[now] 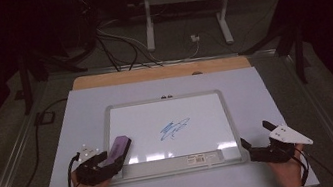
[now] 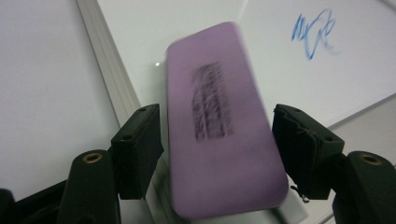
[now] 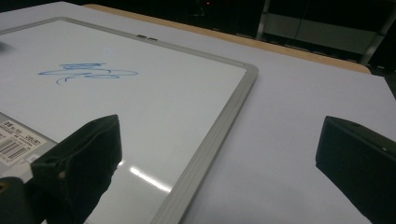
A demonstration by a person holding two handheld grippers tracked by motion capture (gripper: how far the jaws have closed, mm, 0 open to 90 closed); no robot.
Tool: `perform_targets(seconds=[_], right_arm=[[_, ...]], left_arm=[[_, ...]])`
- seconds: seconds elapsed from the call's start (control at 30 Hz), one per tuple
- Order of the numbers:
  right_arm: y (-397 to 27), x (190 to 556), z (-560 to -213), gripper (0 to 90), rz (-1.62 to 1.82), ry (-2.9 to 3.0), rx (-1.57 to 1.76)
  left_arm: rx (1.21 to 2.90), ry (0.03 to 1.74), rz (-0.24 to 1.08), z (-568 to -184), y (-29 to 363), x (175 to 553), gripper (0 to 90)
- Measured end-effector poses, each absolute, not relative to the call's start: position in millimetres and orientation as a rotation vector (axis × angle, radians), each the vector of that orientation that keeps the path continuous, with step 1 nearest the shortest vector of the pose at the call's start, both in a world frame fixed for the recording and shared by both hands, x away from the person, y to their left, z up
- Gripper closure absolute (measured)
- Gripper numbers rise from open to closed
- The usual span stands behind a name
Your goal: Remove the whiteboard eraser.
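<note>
Eraser (image 2: 224, 126): purple block with a dark, ink-stained felt face, lying tilted over the lower-left corner of the whiteboard (image 1: 107, 114), partly across its grey frame. In the left gripper view it sits between the jaws of your left gripper (image 1: 102, 163). A visible gap remains on both sides, so the pads are not pressing on it; jaws stand apart around it, not clamped.

Step in hand, as I judge it: securing the eraser so you can wipe off the blue scribble (image 1: 174, 128) near the board's centre.

- Centre the block between the pads before closing. It sits skewed, so square the jaws to its long sides first.
- Close on the sides, not the felt face, and keep the felt free to meet the board flat.
- Lift clear of the frame before moving toward the mark, otherwise the edge may catch.
- Your right gripper (image 1: 256, 149) rests at the board's lower-right corner, jaws wide apart, empty. Pressing it on the frame there would stop the board sliding on the table (image 1: 265, 93) while you wipe.

Count: erasers 1; whiteboards 1; scribbles 1; grippers 2; barcode labels (image 1: 204, 157) on the board's lower edge 1.
</note>
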State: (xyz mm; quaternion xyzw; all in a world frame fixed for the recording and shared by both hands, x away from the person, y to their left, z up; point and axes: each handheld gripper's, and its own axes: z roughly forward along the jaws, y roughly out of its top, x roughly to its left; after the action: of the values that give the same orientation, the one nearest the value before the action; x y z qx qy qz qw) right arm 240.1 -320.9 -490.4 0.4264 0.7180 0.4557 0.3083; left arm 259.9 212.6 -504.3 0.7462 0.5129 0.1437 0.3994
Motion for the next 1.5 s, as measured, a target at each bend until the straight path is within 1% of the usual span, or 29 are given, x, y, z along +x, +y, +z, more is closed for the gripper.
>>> perform_targets(seconds=[0.1, 0.17, 0.37, 1.0, 1.5], right_arm=[[-320.8, 239.9, -490.1, 0.8, 1.206, 1.897, 1.127], [-320.4, 239.8, -490.1, 0.8, 1.205, 1.898, 1.123], [-320.2, 239.6, -489.9, 0.8, 1.205, 1.898, 1.12], [-320.7, 238.5, -489.3, 0.8, 1.205, 1.89, 1.118], [-320.9, 238.6, -489.5, 0.8, 1.204, 1.889, 1.121]], left_arm=[[1.896, 1.304, 0.344, -507.2, 213.4, 259.5, 36.2], [1.898, 1.304, 0.338, -507.2, 213.1, 259.6, 39.3], [1.93, 1.29, 0.315, -507.8, 212.2, 260.5, 41.3], [1.883, 1.265, 0.393, -490.5, 220.1, 257.6, 41.5], [1.854, 1.237, 0.436, -473.7, 222.9, 262.5, 41.5]])
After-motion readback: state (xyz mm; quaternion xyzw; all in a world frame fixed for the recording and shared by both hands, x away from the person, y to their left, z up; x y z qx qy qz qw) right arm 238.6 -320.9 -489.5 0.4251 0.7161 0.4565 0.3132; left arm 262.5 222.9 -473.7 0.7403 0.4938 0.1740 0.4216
